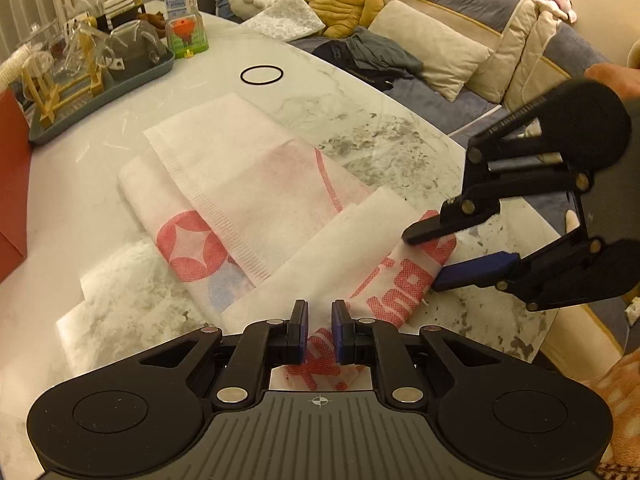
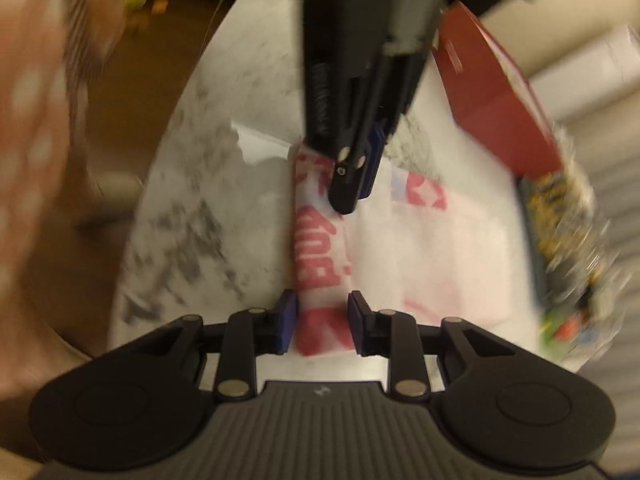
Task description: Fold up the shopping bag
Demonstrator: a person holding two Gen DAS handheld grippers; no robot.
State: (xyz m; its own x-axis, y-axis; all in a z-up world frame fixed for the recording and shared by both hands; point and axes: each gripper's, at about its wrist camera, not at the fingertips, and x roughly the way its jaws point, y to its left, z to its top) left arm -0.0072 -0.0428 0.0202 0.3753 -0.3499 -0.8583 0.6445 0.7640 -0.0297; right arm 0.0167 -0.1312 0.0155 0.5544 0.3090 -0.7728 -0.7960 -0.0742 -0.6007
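The shopping bag (image 1: 256,200) lies partly folded on the marble table (image 1: 380,132), thin, limp and light. The left gripper (image 1: 319,330) seems to pinch its near edge; the right gripper (image 2: 322,320) straddles the right edge, released. Grip hems and corners.

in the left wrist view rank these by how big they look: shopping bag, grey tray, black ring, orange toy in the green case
1. shopping bag, by far the largest
2. grey tray
3. and 4. black ring and orange toy look about alike; both lie far from the camera, so I would not rank them.
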